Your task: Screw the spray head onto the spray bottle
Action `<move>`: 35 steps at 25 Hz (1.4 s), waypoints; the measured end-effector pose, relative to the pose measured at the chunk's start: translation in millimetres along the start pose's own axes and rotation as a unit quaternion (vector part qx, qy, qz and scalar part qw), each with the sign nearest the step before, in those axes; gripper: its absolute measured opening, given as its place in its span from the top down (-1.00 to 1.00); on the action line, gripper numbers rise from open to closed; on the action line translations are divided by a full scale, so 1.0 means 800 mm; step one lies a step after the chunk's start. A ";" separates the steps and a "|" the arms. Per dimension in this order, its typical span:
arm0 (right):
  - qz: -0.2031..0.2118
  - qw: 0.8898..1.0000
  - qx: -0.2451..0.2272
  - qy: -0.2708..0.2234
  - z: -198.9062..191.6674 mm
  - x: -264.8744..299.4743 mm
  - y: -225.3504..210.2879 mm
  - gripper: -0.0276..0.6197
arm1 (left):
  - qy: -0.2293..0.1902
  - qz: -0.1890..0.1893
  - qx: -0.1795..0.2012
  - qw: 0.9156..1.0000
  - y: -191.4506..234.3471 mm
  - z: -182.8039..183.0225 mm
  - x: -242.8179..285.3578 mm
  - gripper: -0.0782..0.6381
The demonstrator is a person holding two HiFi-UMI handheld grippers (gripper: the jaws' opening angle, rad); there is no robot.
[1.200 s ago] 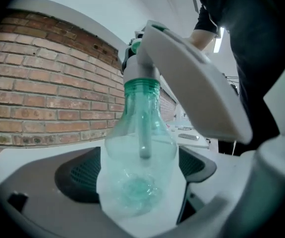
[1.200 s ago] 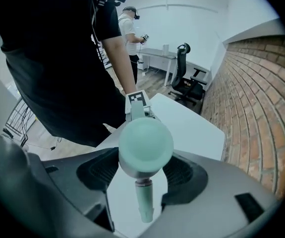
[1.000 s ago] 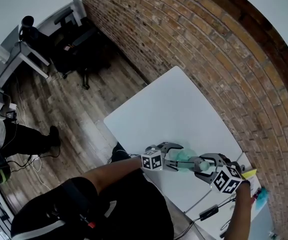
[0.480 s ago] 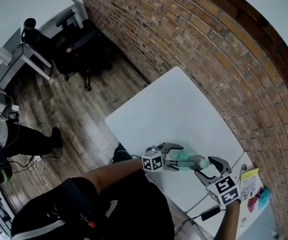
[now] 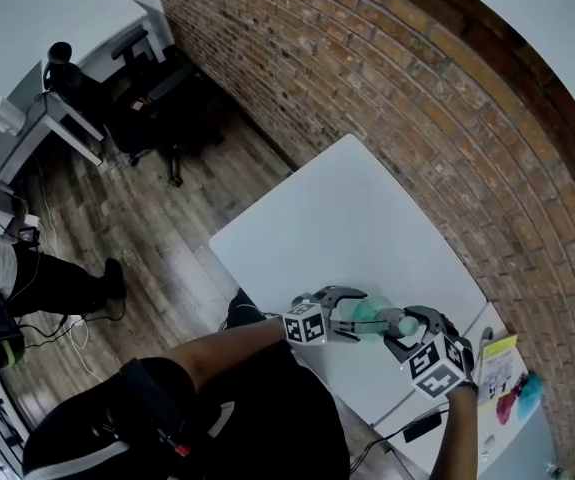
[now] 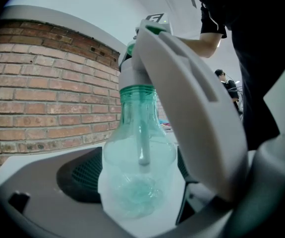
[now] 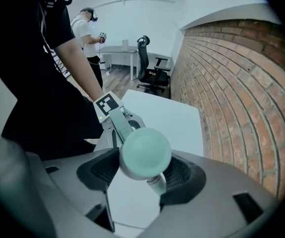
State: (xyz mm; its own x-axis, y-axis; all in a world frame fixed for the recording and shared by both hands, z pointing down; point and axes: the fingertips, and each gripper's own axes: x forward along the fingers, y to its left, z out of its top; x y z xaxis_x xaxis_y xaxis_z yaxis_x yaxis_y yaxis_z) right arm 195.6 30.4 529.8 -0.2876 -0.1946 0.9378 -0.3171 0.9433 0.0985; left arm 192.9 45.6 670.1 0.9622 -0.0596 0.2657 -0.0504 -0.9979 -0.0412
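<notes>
over the white table by the brick wall, we clamp the spray bottle in our left gripper and grip its spray head with our right gripper; wooden floor beyond.

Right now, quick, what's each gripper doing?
Left gripper: closed on the spray bottle.
Right gripper: closed on the spray head.

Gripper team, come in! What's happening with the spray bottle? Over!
Left gripper shut on spray bottle. Right gripper shut on spray head, seated on the neck. Nothing in the way.
</notes>
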 end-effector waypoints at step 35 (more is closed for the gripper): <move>-0.006 0.995 -0.023 -0.100 -0.012 -0.047 0.001 0.10 | 0.010 0.004 -0.002 1.000 -0.004 0.002 0.010 -0.54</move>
State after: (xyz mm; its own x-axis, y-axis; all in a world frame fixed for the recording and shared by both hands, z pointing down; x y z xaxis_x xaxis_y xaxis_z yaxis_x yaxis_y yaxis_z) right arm 214.7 40.9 497.4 -0.4604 -0.2504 0.8517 -0.2803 0.9513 0.1282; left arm 200.9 48.6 670.9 0.9562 -0.0679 0.2847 -0.0589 -0.9975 -0.0400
